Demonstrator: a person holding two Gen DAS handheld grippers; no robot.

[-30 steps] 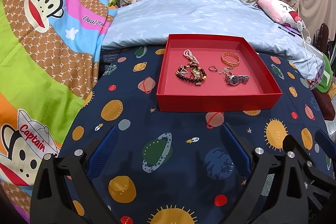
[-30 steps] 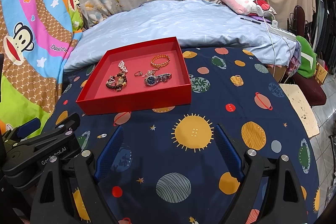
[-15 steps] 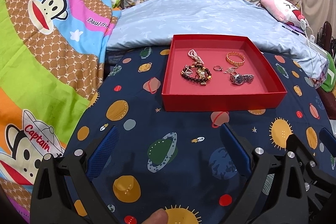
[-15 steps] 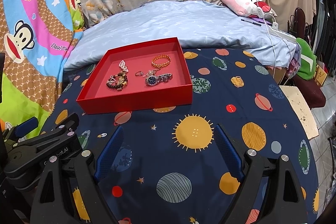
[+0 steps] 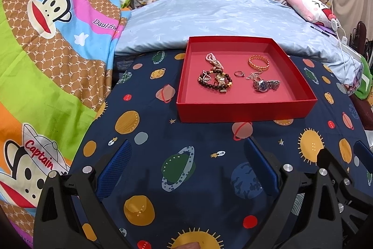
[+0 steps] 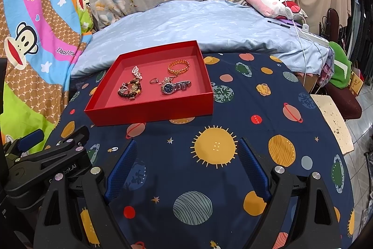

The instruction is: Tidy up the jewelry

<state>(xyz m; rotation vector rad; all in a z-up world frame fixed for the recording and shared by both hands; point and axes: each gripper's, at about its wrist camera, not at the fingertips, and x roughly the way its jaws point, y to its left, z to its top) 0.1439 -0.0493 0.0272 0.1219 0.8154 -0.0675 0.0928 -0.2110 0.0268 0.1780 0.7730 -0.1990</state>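
A shallow red box (image 5: 244, 109) (image 6: 149, 112) rests on the navy planet-print cloth. Inside lie a dark bead bracelet tangled with gold pieces (image 5: 215, 81) (image 6: 130, 90), a pink bead strand (image 5: 213, 60) (image 6: 137, 72), a small ring (image 5: 239, 73) (image 6: 153, 80), a gold bangle (image 5: 258, 62) (image 6: 178, 67), a thin chain (image 5: 254, 76) and a silver watch (image 5: 265, 85) (image 6: 174, 86). My left gripper (image 5: 186, 146) hangs open over the cloth, short of the box. My right gripper (image 6: 186, 145) is open too, to the right of the box front. Both hold nothing.
A pale blue quilt (image 5: 221, 15) lies behind the box, with a pink plush (image 6: 275, 2) and white cables (image 6: 300, 25) at the right. A cartoon-monkey blanket (image 5: 46, 50) covers the left. The left gripper's body (image 6: 46, 162) shows at the right wrist view's lower left. Floor and clutter lie past the cloth's right edge (image 6: 333, 123).
In the left wrist view the box and cloth have shifted slightly right and down. A fingertip has appeared at the bottom edge. The right wrist view is almost unchanged.
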